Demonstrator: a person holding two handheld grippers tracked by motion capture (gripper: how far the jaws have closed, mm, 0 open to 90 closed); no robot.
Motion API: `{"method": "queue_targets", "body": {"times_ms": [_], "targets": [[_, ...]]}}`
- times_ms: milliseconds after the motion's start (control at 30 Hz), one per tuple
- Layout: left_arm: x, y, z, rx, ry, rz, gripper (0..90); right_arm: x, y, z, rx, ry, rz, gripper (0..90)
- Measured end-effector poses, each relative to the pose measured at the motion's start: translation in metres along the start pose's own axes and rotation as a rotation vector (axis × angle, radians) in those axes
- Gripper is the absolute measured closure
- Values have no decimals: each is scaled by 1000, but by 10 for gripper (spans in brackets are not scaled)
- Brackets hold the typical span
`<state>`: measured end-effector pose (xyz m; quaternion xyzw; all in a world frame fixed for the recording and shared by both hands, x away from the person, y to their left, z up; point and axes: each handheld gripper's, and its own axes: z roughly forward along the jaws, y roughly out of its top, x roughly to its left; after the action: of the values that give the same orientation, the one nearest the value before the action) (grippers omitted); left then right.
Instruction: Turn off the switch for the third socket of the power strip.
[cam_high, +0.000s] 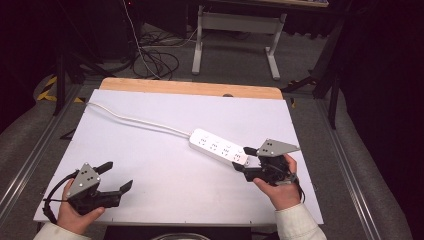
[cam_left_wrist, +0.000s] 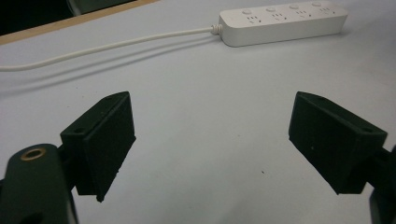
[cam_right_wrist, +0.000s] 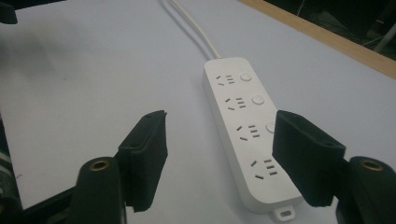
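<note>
Power strip (cam_high: 218, 146) lies flat on the white table (cam_high: 160, 175), sockets up, its near end between the right gripper's (cam_high: 248, 161) jaws. Its white cord (cam_high: 140, 120) runs off the far end, away from that gripper, toward the table's far left corner.

Right gripper: jaws apart, straddling the strip's last socket in the right gripper view; strip (cam_right_wrist: 245, 140) sits off-centre, close to the right-hand jaw, with a clear gap on the left. No pad contact visible, so not gripping yet. The small mounting tab (cam_right_wrist: 283, 213) on the end of the strip sits just ahead of the jaw roots.

Left gripper (cam_high: 114, 176): jaws wide apart, nothing between them, only bare table. Strip (cam_left_wrist: 284, 21) is well ahead of it and to its right, well apart.

Handling guess: rigid plastic shell, won't deform, moderate weight, glossy and likely slippery with rounded edges. The long body will lever and swing if held only at the tip, and the cord will add drag. Best hold: across the narrow width on the flat side walls, clear of the buttons. The second gripper could steady the cord end.
</note>
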<state>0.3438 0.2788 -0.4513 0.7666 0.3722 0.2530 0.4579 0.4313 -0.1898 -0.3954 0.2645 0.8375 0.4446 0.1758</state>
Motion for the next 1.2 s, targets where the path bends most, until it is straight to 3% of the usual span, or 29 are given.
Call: {"method": "queue_targets", "body": {"times_ms": [633, 933, 1200], "targets": [[0, 0, 0, -4, 8, -8, 149, -20, 25, 22, 70, 9, 11, 679], [0, 0, 0, 0, 8, -5, 151, -31, 29, 37, 133, 17, 40, 896], [0, 0, 0, 1, 9, -4, 151, -38, 28, 50, 171, -15, 45, 900]]}}
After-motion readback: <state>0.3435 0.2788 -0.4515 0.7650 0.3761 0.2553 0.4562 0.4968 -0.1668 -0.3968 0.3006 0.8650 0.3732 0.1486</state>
